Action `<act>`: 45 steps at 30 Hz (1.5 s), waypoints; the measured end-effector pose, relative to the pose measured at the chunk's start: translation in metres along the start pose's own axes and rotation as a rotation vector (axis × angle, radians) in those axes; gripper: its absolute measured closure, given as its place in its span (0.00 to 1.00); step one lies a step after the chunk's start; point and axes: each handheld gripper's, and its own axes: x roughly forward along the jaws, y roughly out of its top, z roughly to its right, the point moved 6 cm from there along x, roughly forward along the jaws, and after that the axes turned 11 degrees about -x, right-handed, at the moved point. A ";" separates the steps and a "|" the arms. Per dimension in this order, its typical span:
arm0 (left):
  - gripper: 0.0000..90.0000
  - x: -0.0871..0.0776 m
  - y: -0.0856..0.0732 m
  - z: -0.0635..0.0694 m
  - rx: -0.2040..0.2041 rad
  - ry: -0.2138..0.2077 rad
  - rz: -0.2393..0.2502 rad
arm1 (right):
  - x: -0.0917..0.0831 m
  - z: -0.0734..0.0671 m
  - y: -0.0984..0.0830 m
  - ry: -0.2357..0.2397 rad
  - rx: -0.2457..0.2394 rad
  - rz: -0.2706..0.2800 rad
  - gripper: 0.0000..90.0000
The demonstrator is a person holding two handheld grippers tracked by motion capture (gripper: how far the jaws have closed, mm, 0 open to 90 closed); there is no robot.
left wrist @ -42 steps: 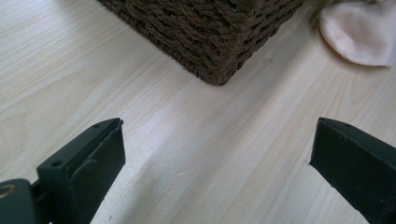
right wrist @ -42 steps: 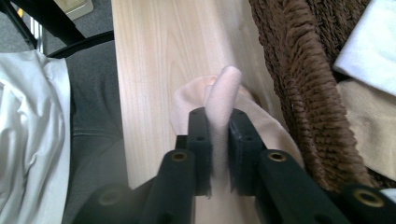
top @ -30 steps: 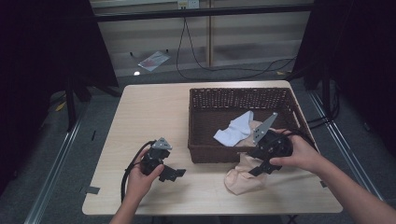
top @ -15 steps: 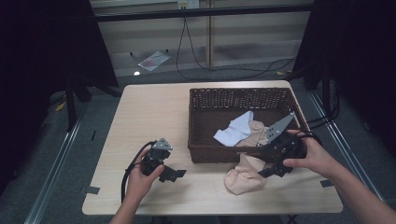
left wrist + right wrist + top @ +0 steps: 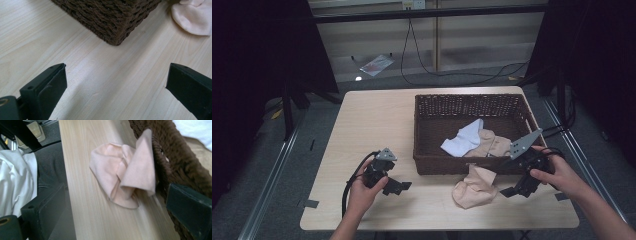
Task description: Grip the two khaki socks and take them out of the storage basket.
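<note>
A peach sock point(image 5: 473, 187) lies crumpled on the wooden table point(image 5: 372, 125), its top edge leaning on the front wall of a dark wicker basket point(image 5: 472, 102). Just right of that sock is my right gripper point(image 5: 511, 189). Its jaws have just been opening and stand wide, with nothing between them. In the right gripper view the peach sock point(image 5: 125, 175) lies ahead of the right gripper point(image 5: 115, 205). A white sock point(image 5: 464, 140) and a beige sock point(image 5: 492, 145) lie inside the basket. My left gripper point(image 5: 398, 186) rests open on the table left of the basket, with its jaws point(image 5: 115, 82) empty.
The basket's near corner point(image 5: 117, 25) is straight ahead of the left gripper. The table's front edge runs close behind both hands. A cable loops from the left gripper point(image 5: 349, 185). Dark stands and floor cables surround the table.
My right gripper has drawn back to the right and towards the table's front edge, away from the peach sock, which stays against the basket. The left hand has kept still.
</note>
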 end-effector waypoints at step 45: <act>0.03 -0.002 0.000 0.000 0.002 -0.005 0.008 | 0.021 -0.015 -0.069 -0.021 0.064 0.076 0.03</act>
